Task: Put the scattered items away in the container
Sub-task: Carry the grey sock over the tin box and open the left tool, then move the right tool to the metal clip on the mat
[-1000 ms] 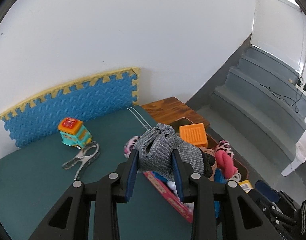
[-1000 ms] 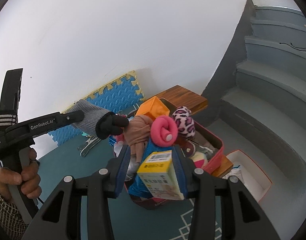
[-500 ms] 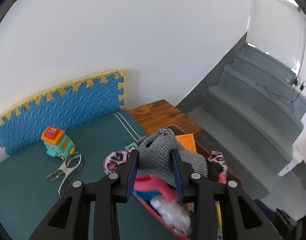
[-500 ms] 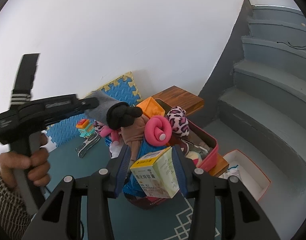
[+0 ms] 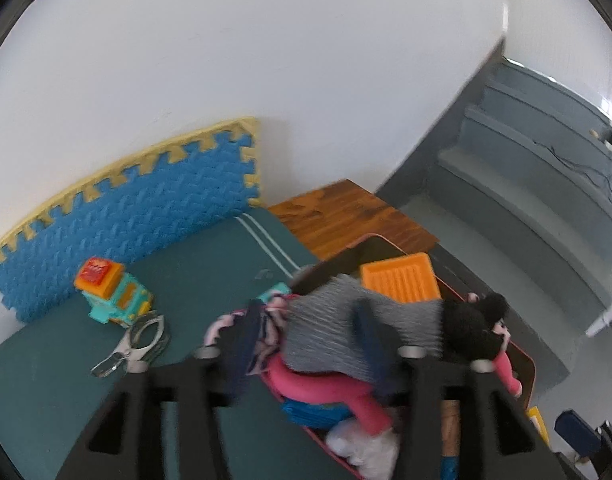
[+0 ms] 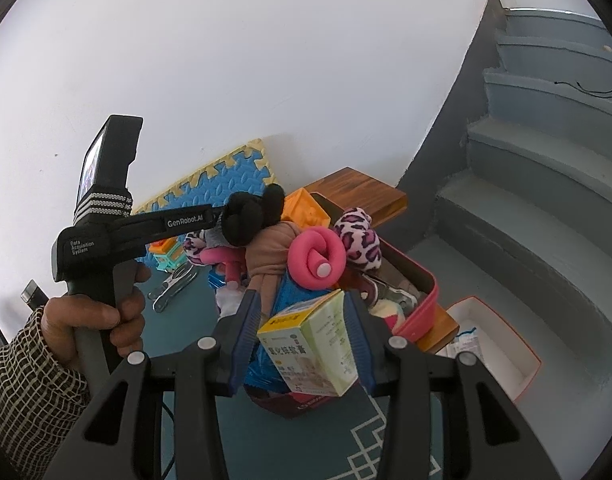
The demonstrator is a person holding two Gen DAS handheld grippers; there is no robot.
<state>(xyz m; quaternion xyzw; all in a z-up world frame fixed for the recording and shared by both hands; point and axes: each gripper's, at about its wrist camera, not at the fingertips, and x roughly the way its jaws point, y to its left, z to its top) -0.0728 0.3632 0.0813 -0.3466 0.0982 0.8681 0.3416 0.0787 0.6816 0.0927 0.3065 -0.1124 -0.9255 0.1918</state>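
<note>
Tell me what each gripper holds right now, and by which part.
The left gripper seems open around the grey knit end of a sock, though blurred. The right gripper clamps a medicine box by its two sides.

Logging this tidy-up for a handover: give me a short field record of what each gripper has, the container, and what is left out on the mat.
left gripper: jaws open, grey-and-black sock between them, over the container
right gripper: shut on yellow-green carton
container: red bin, heaped full
left out on mat: toy truck, metal clip
</note>
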